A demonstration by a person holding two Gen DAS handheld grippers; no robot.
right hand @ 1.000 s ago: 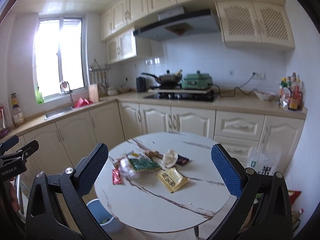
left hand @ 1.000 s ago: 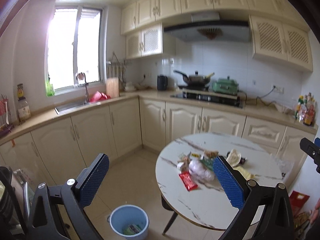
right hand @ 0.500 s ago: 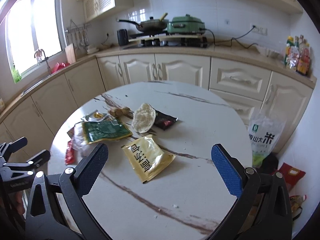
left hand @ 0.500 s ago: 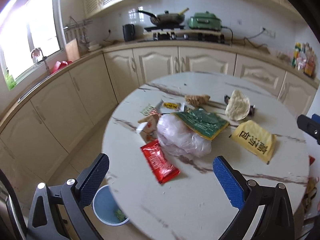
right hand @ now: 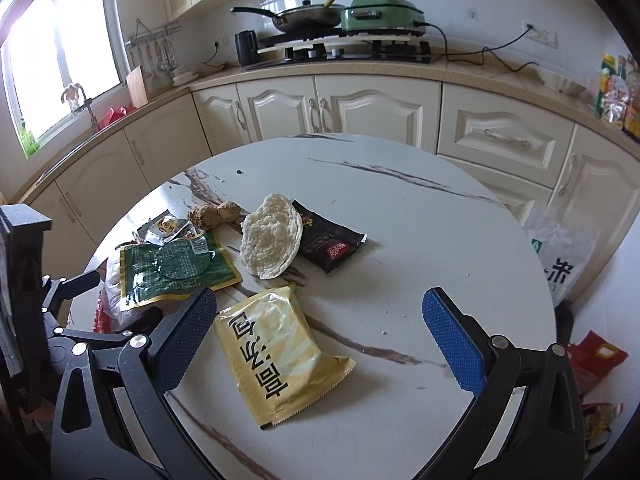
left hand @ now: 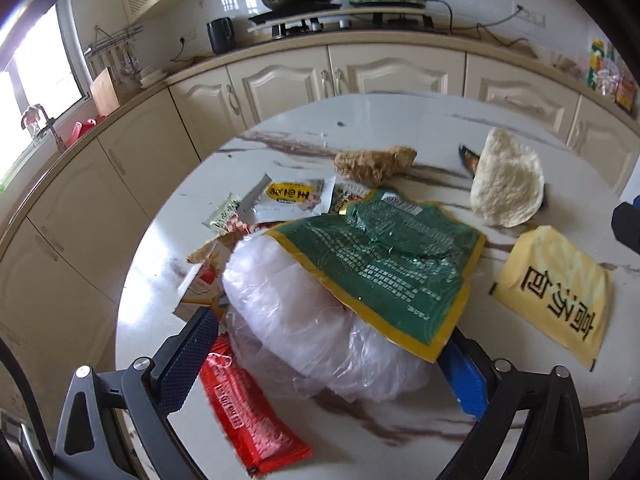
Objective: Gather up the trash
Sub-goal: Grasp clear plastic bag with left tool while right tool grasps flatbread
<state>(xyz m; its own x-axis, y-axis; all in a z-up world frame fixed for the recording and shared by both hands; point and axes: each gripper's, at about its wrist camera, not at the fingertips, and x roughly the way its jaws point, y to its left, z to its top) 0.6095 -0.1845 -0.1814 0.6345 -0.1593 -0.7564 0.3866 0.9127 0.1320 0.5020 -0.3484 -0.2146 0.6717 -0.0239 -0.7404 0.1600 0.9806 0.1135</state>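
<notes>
The left gripper (left hand: 332,354) hangs low over the round marble table (left hand: 400,128) with its jaws spread wide, and between them bulges a crumpled clear plastic bag (left hand: 304,320); whether the pads actually touch it I cannot tell. Its right finger is partly hidden under the corner of a green packet (left hand: 384,264) that lies draped over the top of the bag. Just under its left finger a red wrapper (left hand: 248,408) lies flat on the table, poking out from beneath the bag. Beyond the bag sit a few small torn sachets (left hand: 292,196), a brown lump (left hand: 374,162) and, further to the right, a pale round flatbread (left hand: 506,180). A yellow packet (left hand: 560,296) lies off to the right of this gripper, apart from the pile. The right gripper (right hand: 320,332) is also wide open and holds nothing, hovering above the near part of the table (right hand: 420,208). The yellow packet (right hand: 276,356) lies between its fingers, close to the left one. Ahead of it rests the flatbread (right hand: 270,242), overlapping a black sachet (right hand: 330,242), with the green packet (right hand: 172,266) to the left of them and the left gripper (right hand: 60,320) beside that. Behind the table runs a cream kitchen counter (right hand: 480,76) with a green cooker (right hand: 380,12) and a pan (right hand: 308,16) on the hob.
</notes>
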